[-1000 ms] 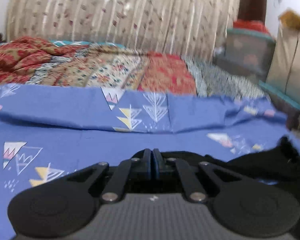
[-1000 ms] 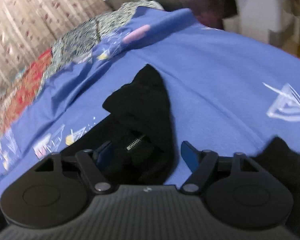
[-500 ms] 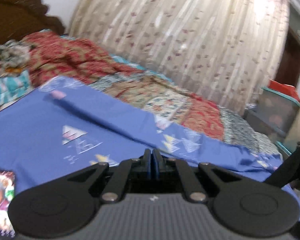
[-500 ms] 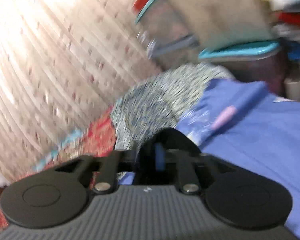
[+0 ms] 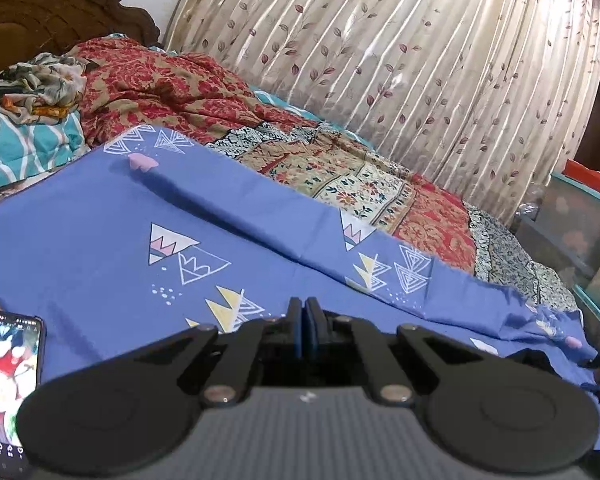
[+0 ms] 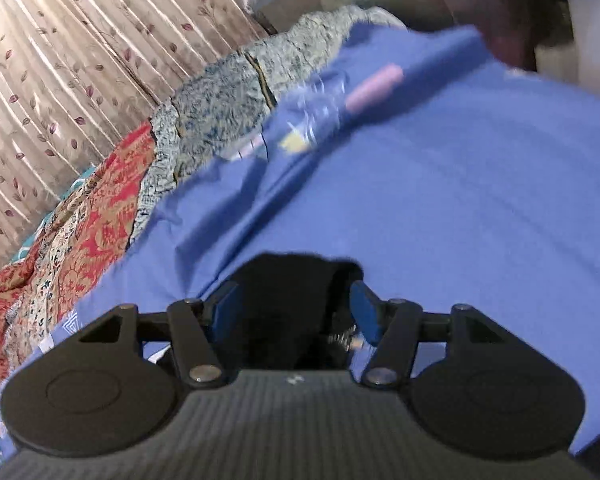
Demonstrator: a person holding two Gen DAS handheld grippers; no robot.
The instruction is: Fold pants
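Black pants lie bunched on the blue bedsheet, their metal zipper showing by the right pad. My right gripper sits low over them with its jaws opening. The cloth is between the blue pads, which stand clear of it. My left gripper is shut above the sheet, and I see nothing between its fingers. A dark strip at the right edge of the left wrist view may be the pants; I cannot tell.
A phone with a lit screen lies on the sheet at the left. A red patterned blanket and a quilt run along the far side under a leaf-print curtain. Storage boxes stand beyond the bed's right end.
The left wrist view has swung left along the bed, bringing the phone into sight. The right gripper, raised with narrow jaws half a second ago, now sits lower with jaws wide around the pants.
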